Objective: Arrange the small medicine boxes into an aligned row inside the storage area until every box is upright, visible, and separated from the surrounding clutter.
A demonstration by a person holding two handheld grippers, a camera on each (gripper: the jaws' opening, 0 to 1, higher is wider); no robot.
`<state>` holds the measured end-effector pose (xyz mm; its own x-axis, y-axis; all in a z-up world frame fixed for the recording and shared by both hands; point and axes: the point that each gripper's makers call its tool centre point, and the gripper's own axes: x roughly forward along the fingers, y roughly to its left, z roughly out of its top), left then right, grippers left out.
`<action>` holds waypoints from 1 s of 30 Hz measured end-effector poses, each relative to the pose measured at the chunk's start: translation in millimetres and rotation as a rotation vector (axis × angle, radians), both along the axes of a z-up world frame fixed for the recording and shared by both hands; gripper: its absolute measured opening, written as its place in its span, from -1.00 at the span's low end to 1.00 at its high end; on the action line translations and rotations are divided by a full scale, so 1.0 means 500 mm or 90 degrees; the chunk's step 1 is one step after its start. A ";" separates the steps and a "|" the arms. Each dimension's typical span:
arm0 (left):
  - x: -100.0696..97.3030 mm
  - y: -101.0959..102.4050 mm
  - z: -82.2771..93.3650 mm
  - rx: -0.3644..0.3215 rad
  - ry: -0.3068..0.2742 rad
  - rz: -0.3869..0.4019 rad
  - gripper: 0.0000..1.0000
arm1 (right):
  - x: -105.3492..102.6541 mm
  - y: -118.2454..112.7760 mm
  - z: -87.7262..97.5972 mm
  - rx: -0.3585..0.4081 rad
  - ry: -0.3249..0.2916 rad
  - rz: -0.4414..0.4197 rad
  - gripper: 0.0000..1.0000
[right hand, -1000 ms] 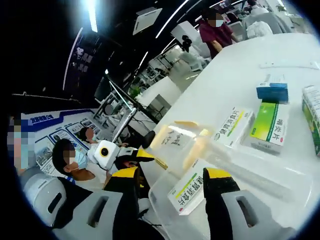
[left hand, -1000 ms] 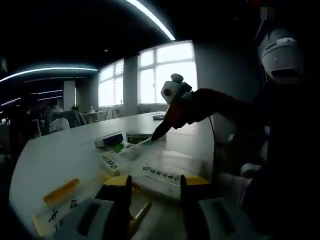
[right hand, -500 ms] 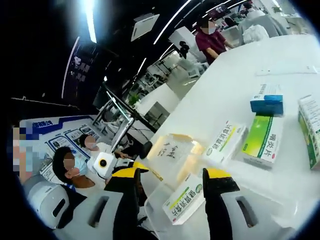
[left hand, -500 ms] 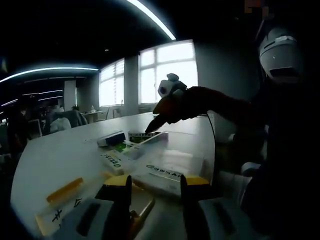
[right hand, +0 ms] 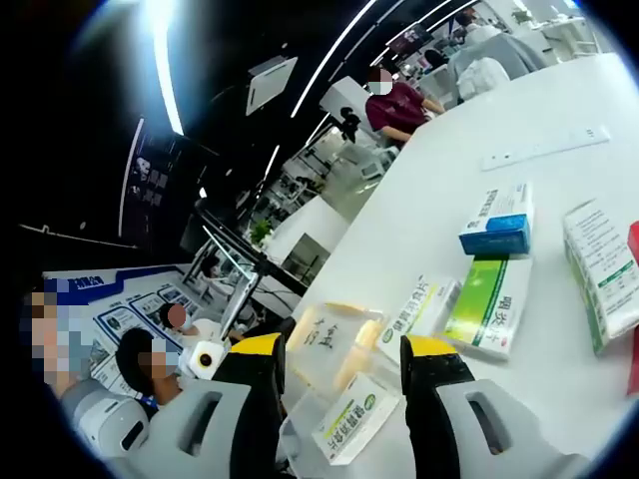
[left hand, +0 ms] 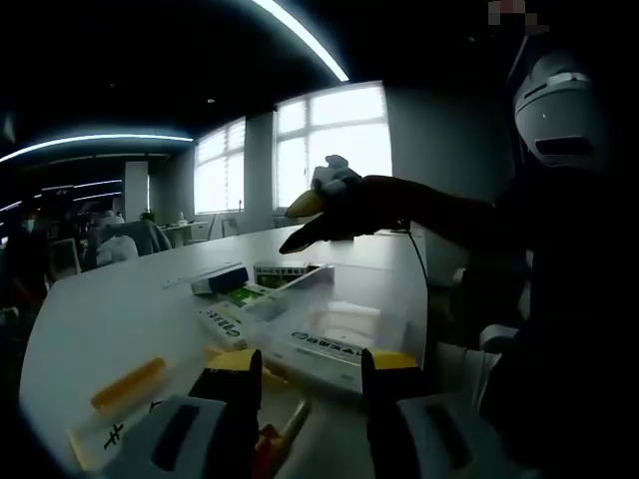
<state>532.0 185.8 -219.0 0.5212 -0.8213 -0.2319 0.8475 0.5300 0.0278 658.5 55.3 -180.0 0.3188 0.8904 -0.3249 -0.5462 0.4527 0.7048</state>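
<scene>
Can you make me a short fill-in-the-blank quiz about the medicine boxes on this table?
The table top is ____ in colour.
The blue box lies beside a ____ box.
The right gripper has its jaws ____.
The box between them lies in a clear plastic ____.

Missing: white; green; open; container

Both grippers: grey bodies, black jaws w/ yellow tips – left gripper [left hand: 306, 371], right gripper [right hand: 342, 359]. Dark sleeve [left hand: 454, 215] behind right gripper.
</scene>
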 end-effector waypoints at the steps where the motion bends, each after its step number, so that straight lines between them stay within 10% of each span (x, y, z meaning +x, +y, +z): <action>1: 0.001 0.001 0.000 -0.001 0.000 0.000 -0.21 | 0.006 -0.004 0.001 -0.003 -0.003 -0.005 -0.10; 30: 0.019 0.010 0.012 -0.002 -0.004 0.012 -0.21 | 0.133 -0.069 -0.009 -0.045 -0.001 -0.056 -0.14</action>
